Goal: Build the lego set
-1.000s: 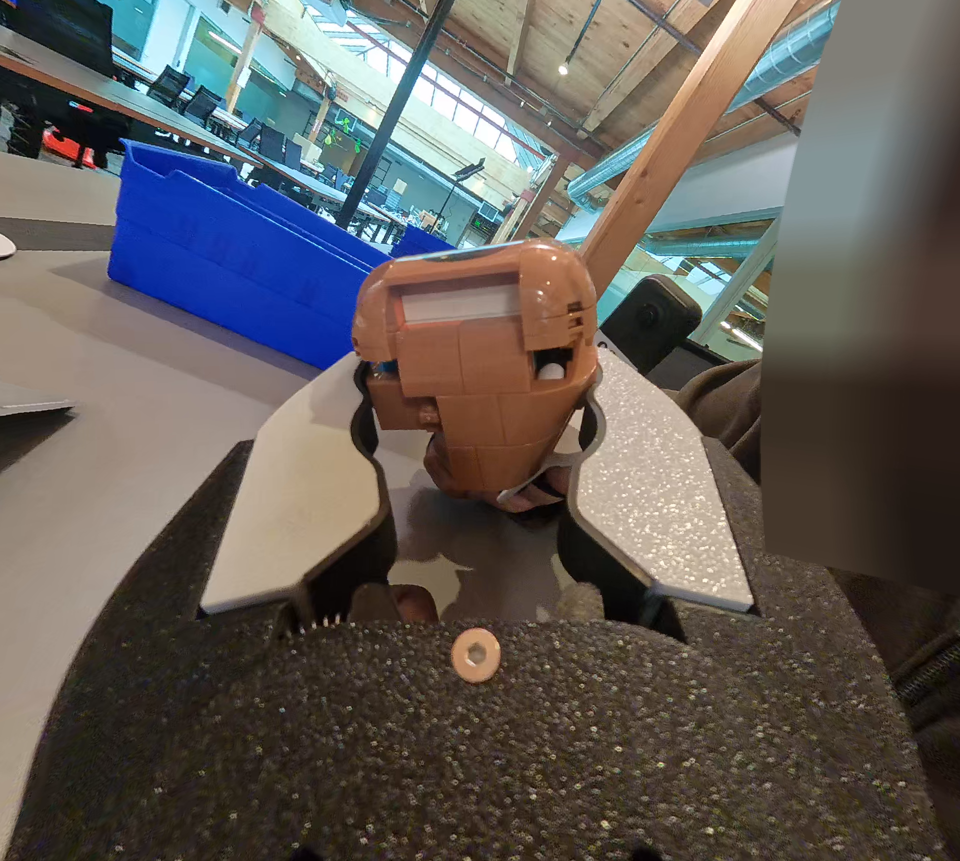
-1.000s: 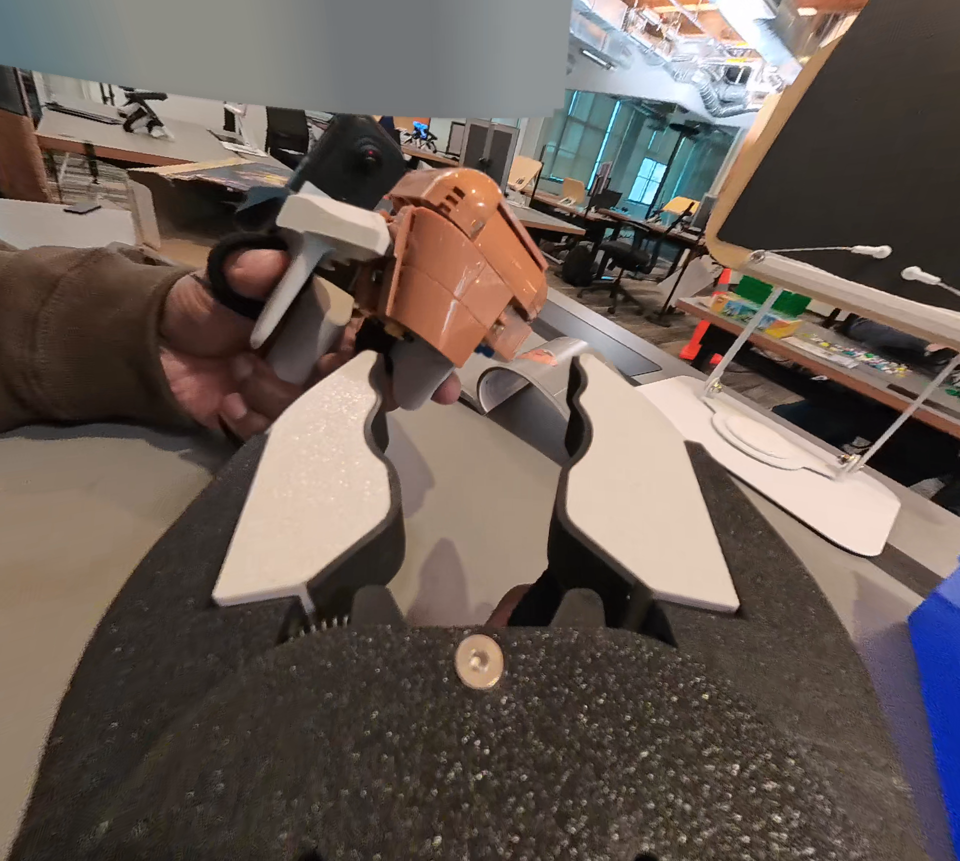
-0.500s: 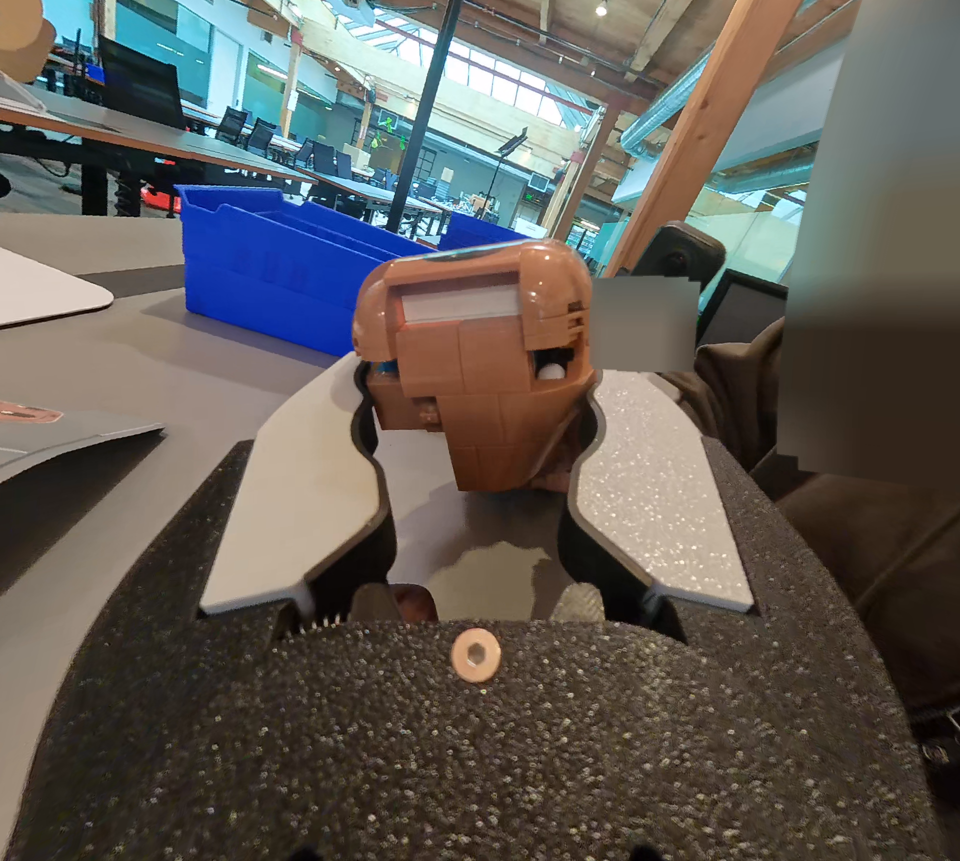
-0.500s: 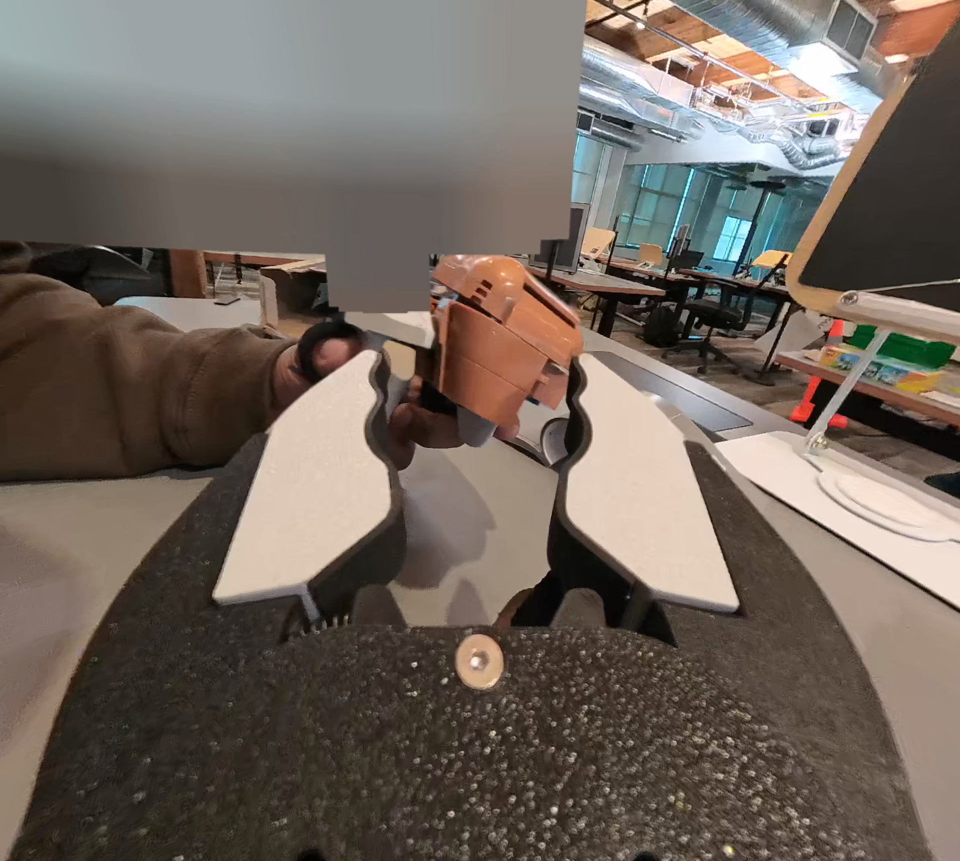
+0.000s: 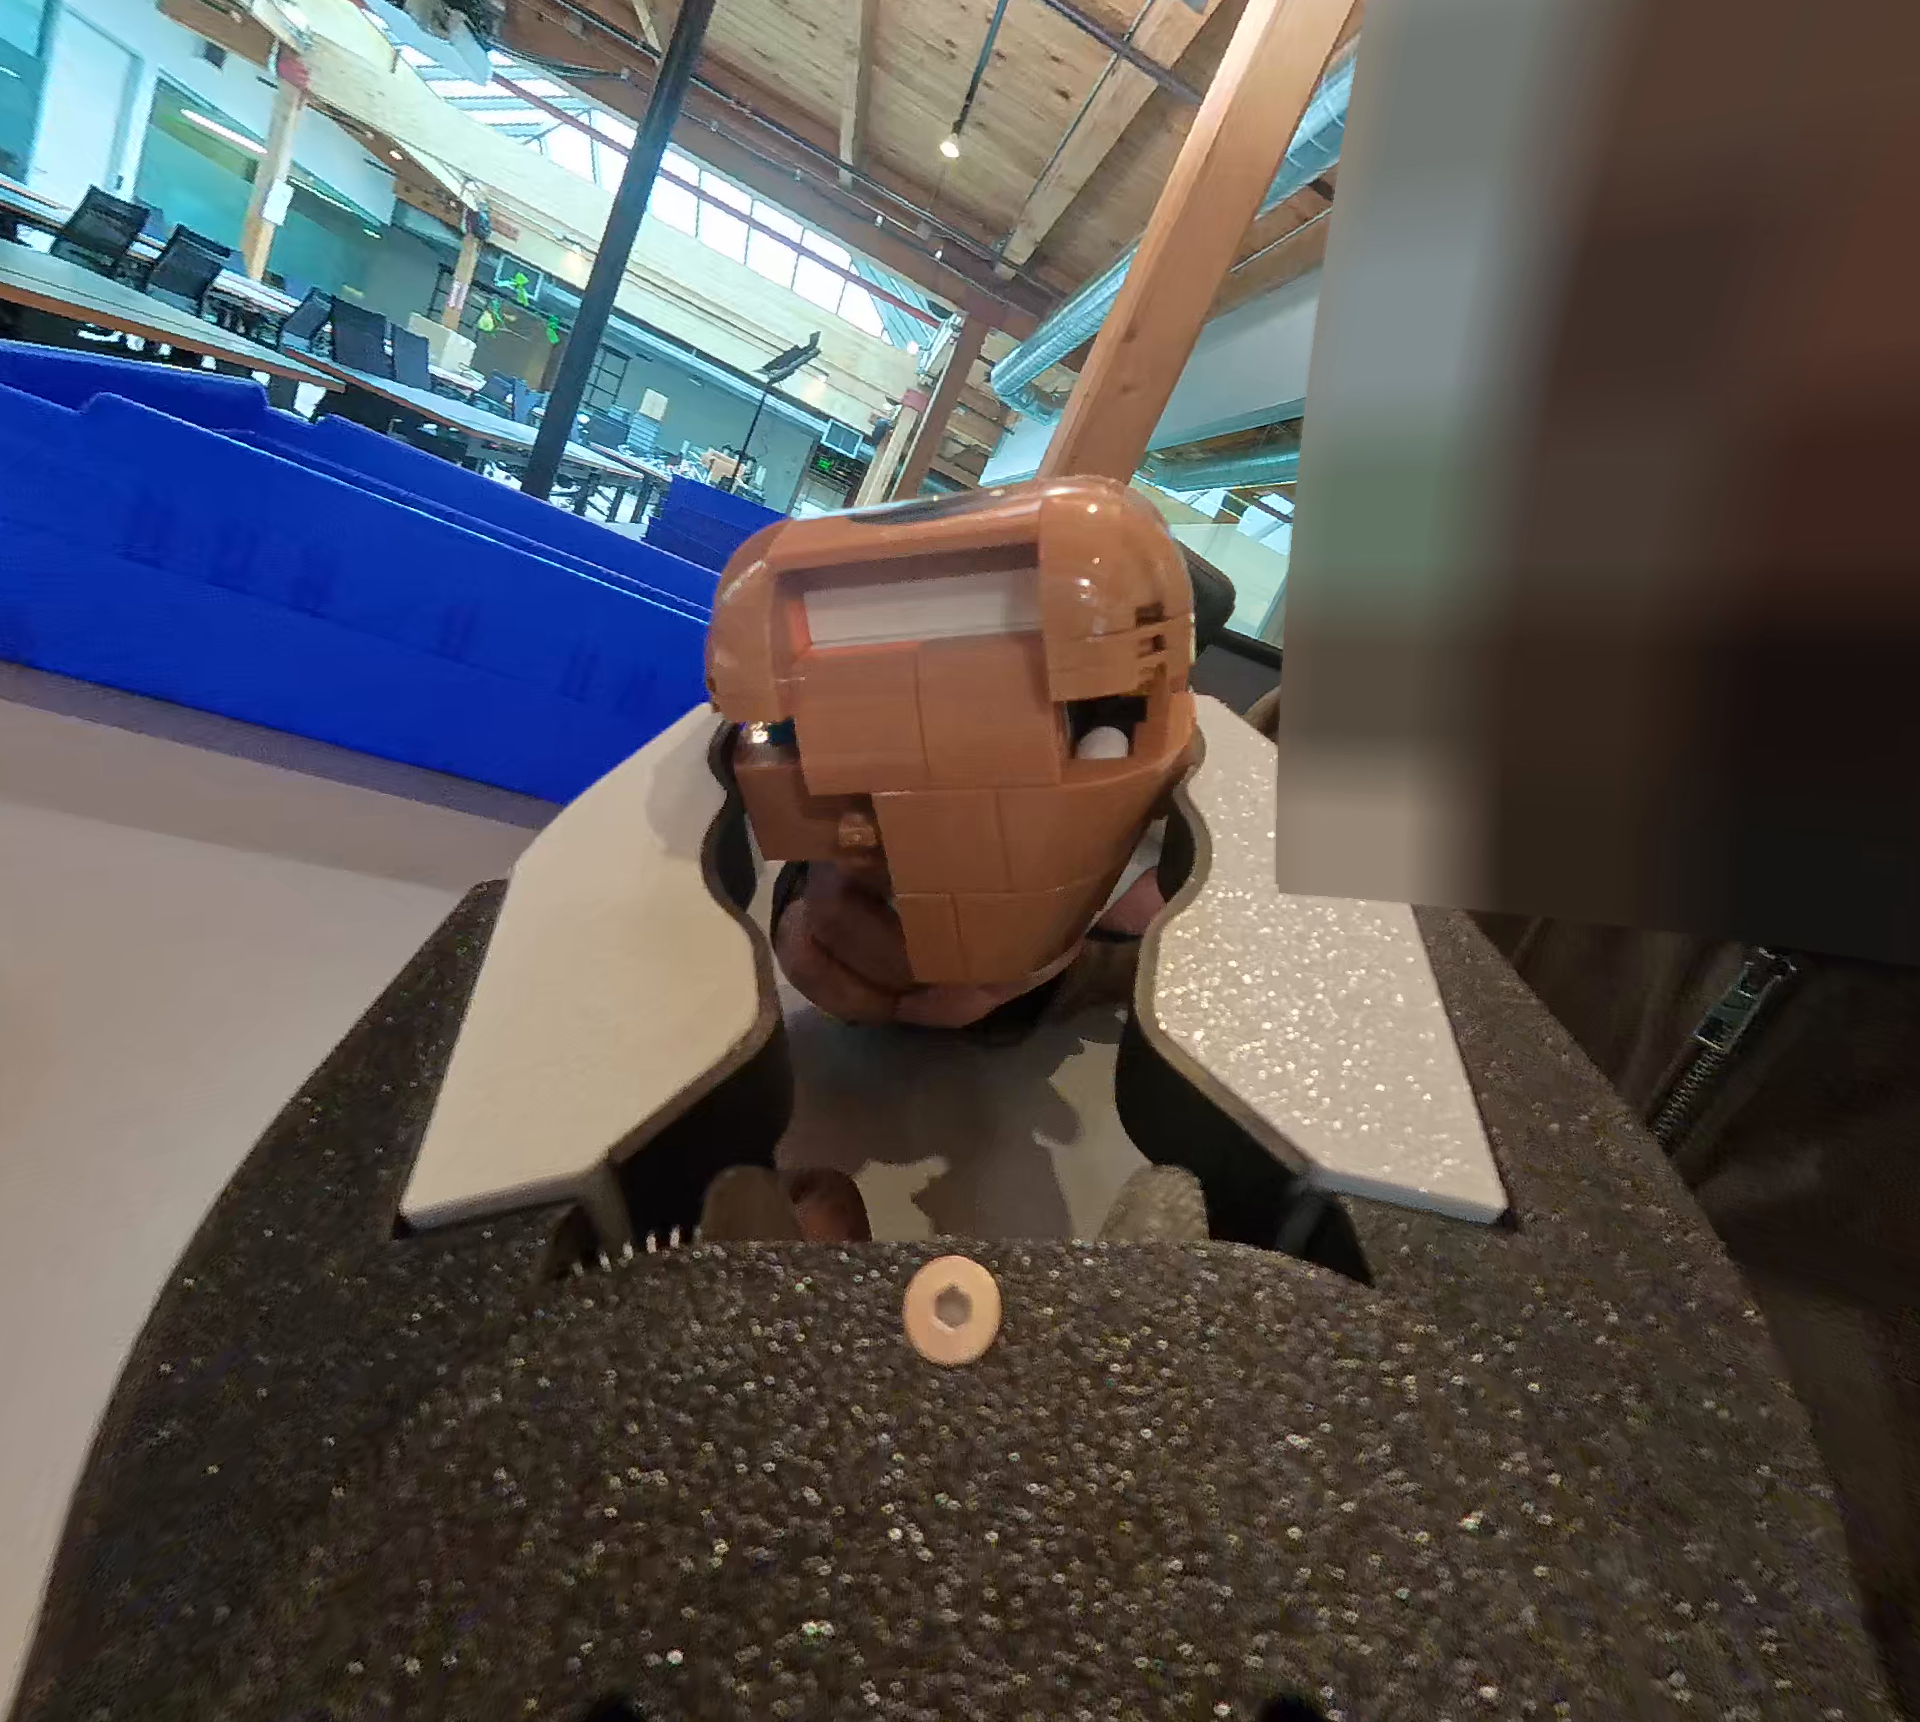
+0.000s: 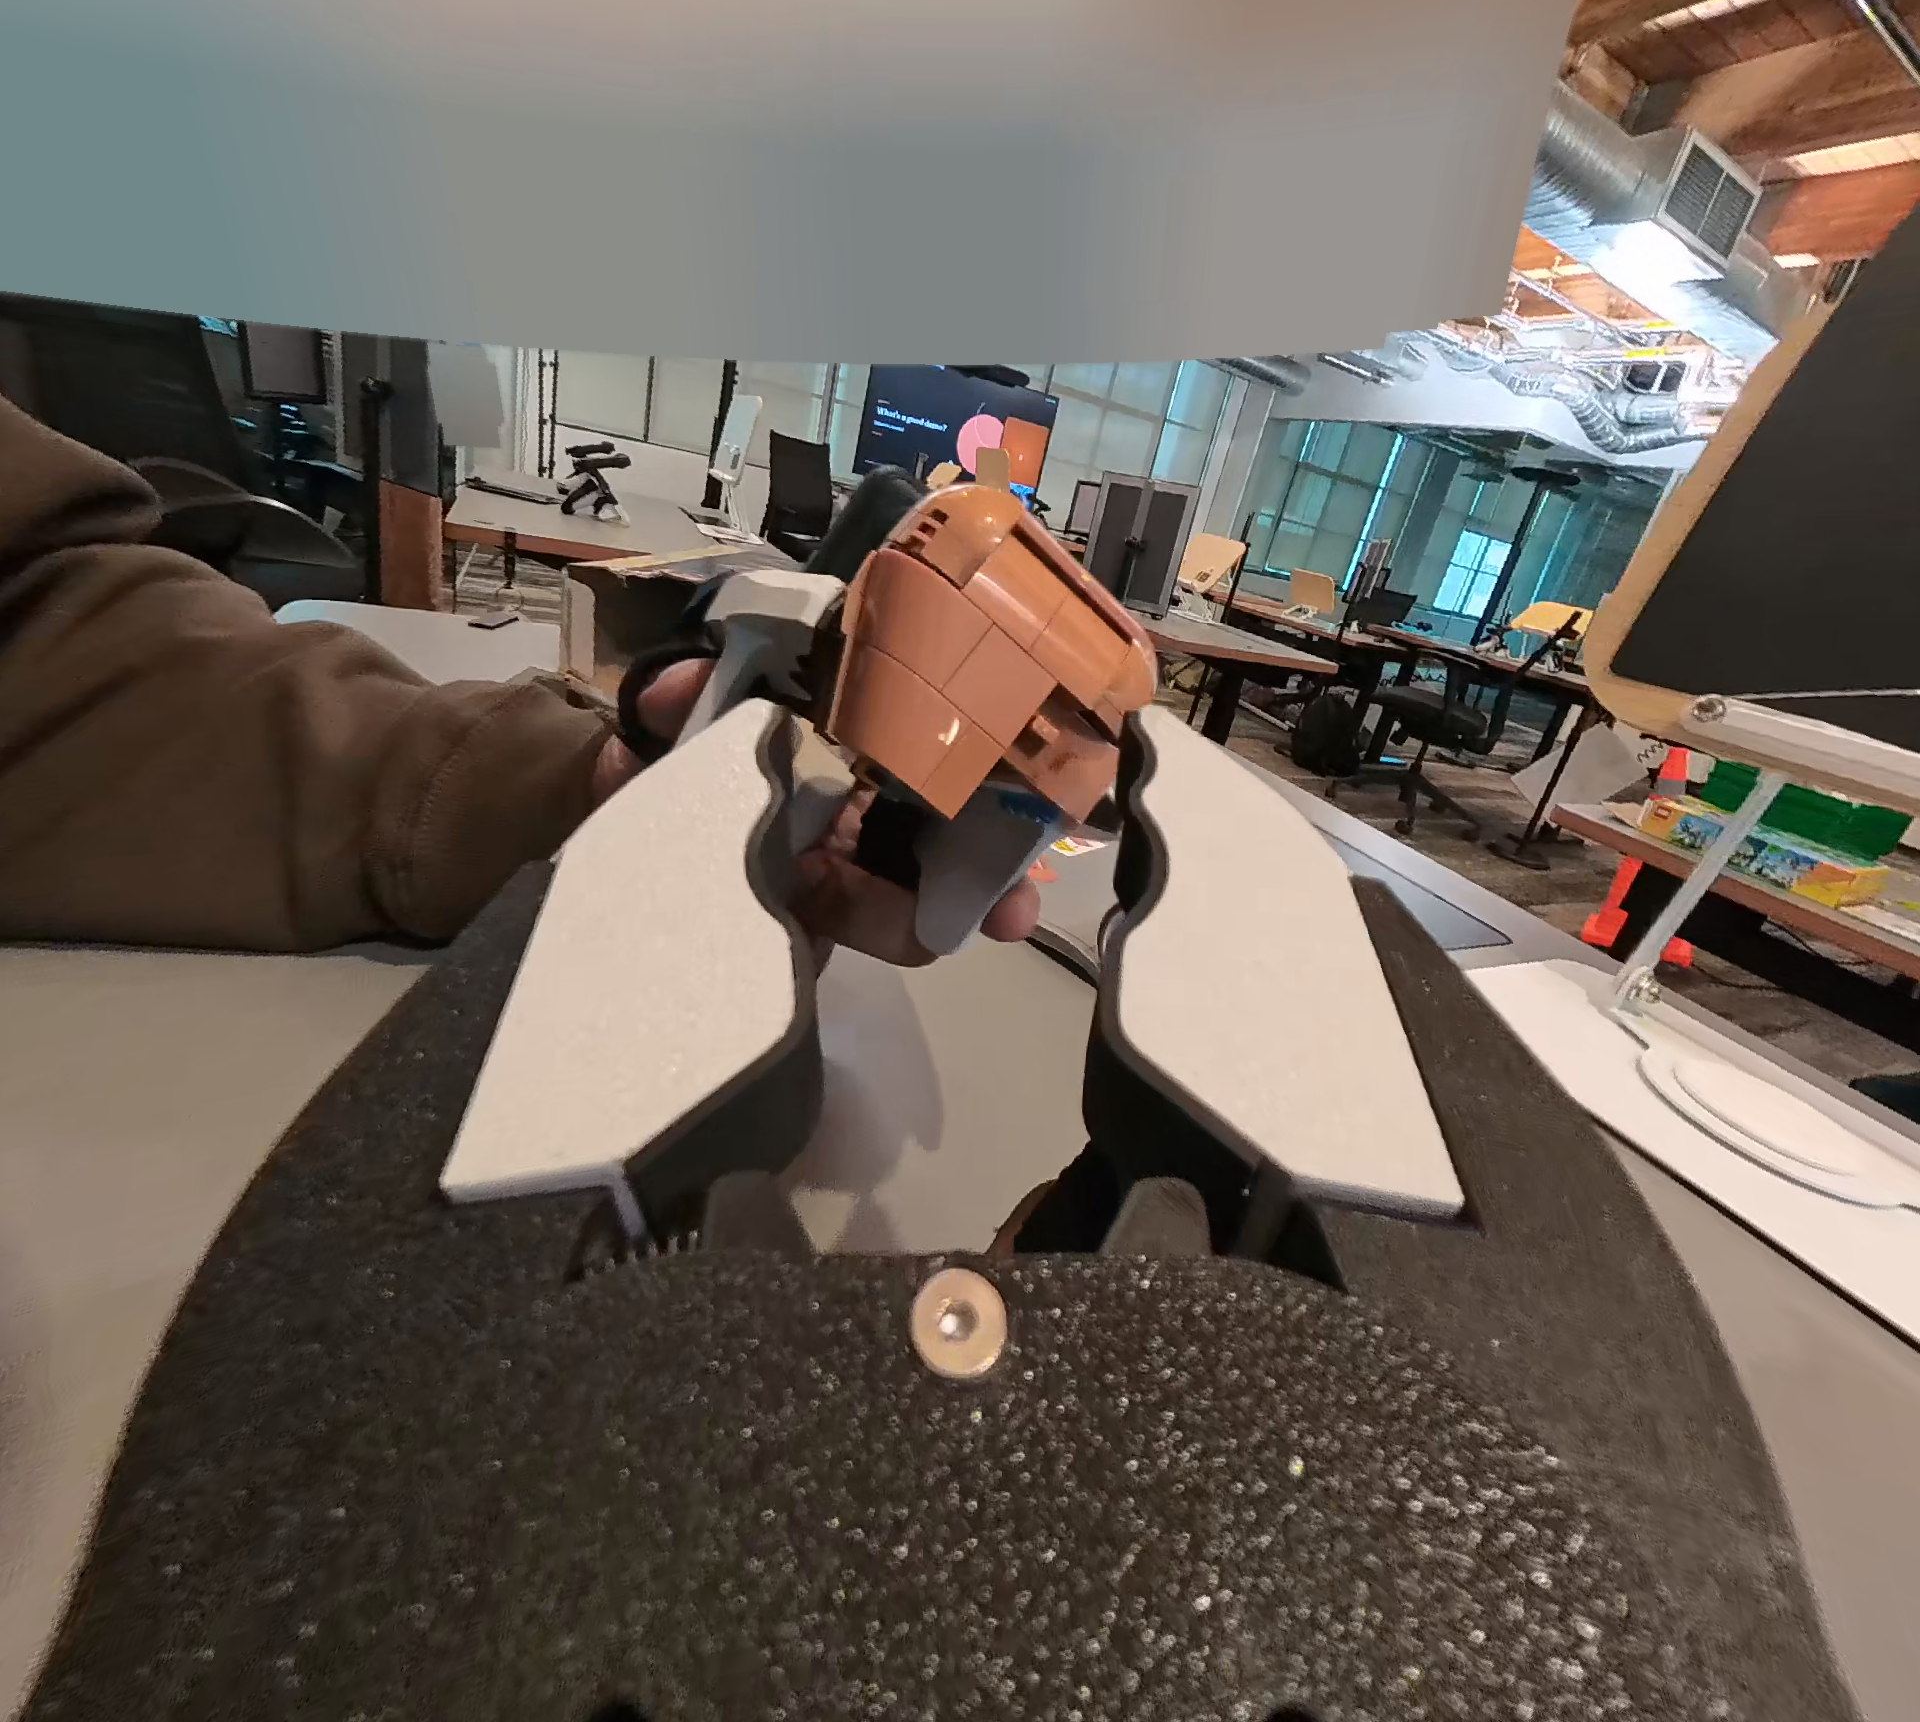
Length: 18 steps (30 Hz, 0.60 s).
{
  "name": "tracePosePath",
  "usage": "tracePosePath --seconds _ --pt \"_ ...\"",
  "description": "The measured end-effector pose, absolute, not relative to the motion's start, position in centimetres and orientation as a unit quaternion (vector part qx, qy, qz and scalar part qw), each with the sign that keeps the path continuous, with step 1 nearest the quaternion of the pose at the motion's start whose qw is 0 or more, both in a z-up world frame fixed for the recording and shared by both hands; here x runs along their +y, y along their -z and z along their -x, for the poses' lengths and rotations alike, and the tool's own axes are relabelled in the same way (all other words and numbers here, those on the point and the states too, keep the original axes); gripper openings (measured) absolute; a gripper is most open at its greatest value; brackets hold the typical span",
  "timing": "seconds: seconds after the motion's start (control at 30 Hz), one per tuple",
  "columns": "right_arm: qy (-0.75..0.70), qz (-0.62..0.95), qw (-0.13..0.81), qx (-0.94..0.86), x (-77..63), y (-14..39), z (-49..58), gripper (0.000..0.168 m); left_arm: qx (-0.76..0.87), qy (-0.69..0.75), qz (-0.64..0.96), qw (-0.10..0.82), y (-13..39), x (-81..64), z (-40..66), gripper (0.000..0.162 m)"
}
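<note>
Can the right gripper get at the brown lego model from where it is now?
Probably yes. The brown lego model, clamped by the left gripper, sits just beyond the right gripper, whose open jaws face it with nothing between. The fingers below the model could crowd a low approach.

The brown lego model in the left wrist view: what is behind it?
Behind the lego model I see part of a hand and, farther back, a blue bin. The model covers the rest of the hand.
</note>
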State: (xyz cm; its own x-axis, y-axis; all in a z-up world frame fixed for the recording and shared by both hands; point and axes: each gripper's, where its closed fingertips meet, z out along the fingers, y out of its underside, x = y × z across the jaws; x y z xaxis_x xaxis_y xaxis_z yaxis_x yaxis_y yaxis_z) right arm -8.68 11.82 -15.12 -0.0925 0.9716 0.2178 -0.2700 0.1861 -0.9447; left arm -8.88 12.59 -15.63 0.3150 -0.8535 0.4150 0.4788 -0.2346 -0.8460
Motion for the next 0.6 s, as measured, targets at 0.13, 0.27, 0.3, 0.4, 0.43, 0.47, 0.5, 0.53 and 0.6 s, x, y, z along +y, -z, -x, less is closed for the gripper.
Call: tracePosePath --seconds 0.13,0.27,0.3,0.4,0.43,0.47,0.5,0.53,0.6 --pt "-0.529 0.327 0.586 -0.519 11.0 15.0 8.6 0.058 0.172 0.560 0.552 0.592 15.7 12.6 8.7 0.077" --pt "-0.525 0.327 0.586 -0.522 10.9 15.1 8.7 0.060 0.172 0.541 0.565 0.599 16.0 12.9 8.9 0.077" --pt "-0.528 0.331 0.586 -0.518 11.1 15.1 8.6 0.060 0.172 0.522 0.575 0.607 16.2 13.2 9.1 0.077" --pt "-0.545 0.347 0.574 -0.504 11.9 14.9 8.5 0.060 0.191 0.440 0.614 0.627 17.2 14.1 9.6 0.077" --pt "-0.553 0.353 0.566 -0.500 12.3 14.8 8.5 0.061 0.203 0.412 0.627 0.629 17.6 14.3 9.6 0.077" --pt "-0.564 0.361 0.551 -0.498 12.5 14.9 8.6 0.062 0.217 0.390 0.636 0.629 18.0 14.3 9.6 0.077" --pt "-0.576 0.370 0.536 -0.494 12.8 15.0 8.6 0.066 0.230 0.379 0.642 0.626 18.4 14.3 9.4 0.077" --pt "-0.592 0.377 0.518 -0.489 13.1 15.0 8.7 0.068 0.239 0.372 0.646 0.622 18.6 14.2 9.2 0.077" --pt "-0.626 0.391 0.467 -0.486 13.2 15.4 8.9 0.069 0.252 0.360 0.652 0.618 19.1 14.2 8.9 0.077"
